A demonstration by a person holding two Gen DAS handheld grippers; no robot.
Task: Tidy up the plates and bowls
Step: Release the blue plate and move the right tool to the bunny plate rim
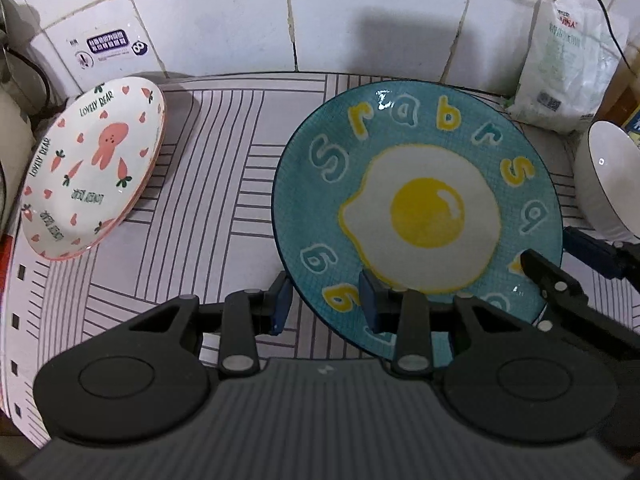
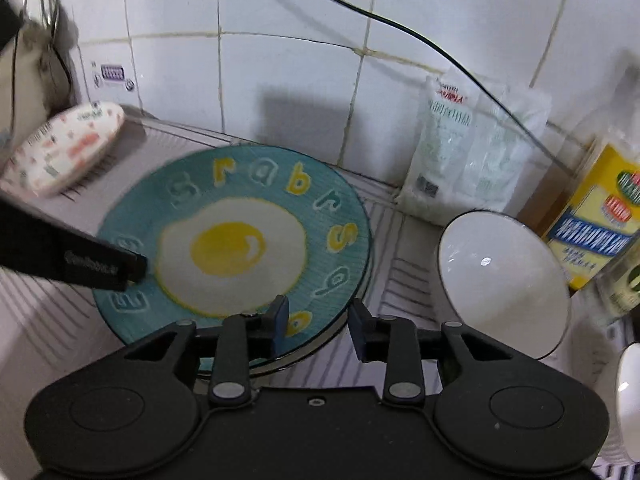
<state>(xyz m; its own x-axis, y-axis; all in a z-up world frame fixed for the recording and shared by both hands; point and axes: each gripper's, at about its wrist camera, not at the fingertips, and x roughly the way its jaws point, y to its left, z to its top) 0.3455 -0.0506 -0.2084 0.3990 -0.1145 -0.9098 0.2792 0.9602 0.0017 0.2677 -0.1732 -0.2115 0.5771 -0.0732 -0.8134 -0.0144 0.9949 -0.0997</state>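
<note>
A teal plate [image 1: 420,184] with a fried-egg picture lies on the striped mat; it also shows in the right wrist view [image 2: 240,216]. My left gripper [image 1: 326,304] is open, its jaws on either side of the plate's near-left rim. My right gripper [image 2: 318,324] is open, its jaws on either side of the plate's near-right rim; it shows in the left wrist view [image 1: 560,264]. A white and pink rabbit plate [image 1: 96,164] sits tilted at the left, also seen in the right wrist view [image 2: 64,148]. A white bowl [image 2: 504,280] stands at the right and shows in the left wrist view [image 1: 608,176].
A white plastic bag [image 2: 468,148] leans on the tiled wall behind the bowl. A yellow-labelled bottle [image 2: 596,216] stands at the far right. A black cable [image 2: 400,28] runs down the wall. A kettle [image 1: 12,120] stands at the far left.
</note>
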